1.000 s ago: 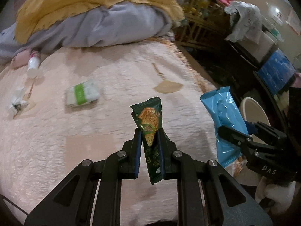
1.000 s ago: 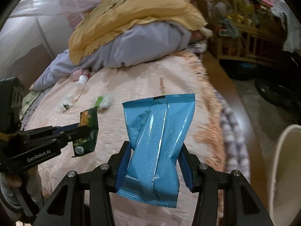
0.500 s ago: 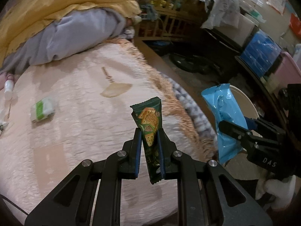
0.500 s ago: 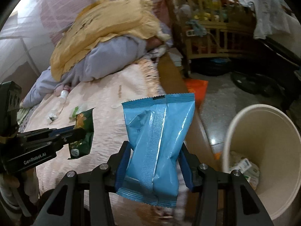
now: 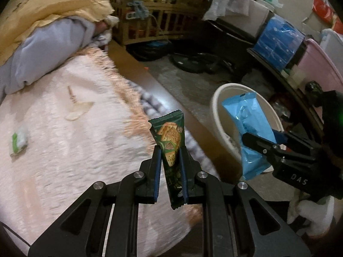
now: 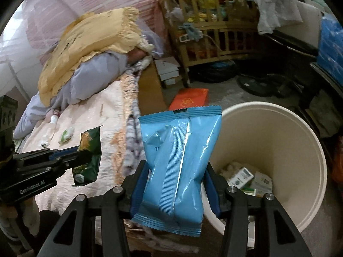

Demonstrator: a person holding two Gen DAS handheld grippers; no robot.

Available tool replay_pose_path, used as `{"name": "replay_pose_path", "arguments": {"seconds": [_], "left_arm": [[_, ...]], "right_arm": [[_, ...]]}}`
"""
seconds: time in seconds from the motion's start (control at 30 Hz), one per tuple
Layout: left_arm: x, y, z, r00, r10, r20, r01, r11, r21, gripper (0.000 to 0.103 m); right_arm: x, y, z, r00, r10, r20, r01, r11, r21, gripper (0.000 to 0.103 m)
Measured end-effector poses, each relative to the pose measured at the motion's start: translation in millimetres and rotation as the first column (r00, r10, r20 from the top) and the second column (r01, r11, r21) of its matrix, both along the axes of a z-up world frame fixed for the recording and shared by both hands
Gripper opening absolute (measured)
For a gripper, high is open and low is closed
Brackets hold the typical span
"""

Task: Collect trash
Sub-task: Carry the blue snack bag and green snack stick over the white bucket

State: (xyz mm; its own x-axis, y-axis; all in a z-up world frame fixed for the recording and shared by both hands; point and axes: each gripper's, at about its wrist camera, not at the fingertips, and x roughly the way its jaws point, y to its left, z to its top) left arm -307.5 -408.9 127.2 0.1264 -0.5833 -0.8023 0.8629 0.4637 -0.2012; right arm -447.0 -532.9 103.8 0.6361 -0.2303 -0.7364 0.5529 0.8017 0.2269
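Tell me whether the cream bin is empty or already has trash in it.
Not empty: the cream bin already has small boxes and crumpled white trash at its bottom.

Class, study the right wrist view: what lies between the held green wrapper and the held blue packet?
In the right wrist view, the bed's fringed blanket edge and a grey-striped cloth lie between the green wrapper and blue packet.

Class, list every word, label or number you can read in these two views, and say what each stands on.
"DAS": on the right gripper body.
"GenRobot.AI": on the left gripper body.
Print on the green wrapper, blue packet and boxes in the bin: too small or blurred.
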Motion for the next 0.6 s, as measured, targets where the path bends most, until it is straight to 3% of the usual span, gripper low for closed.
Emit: {"name": "replay_pose_path", "arguments": {"seconds": [0.6], "left_arm": [[-44,-74,-5,0.993,-0.11,-0.033,0.11,0.994,-0.01,0.014]], "right_arm": [[-59,-58,-17,0.989,-0.148,-0.007,0.148,0.988,0.029,0.048]]}}
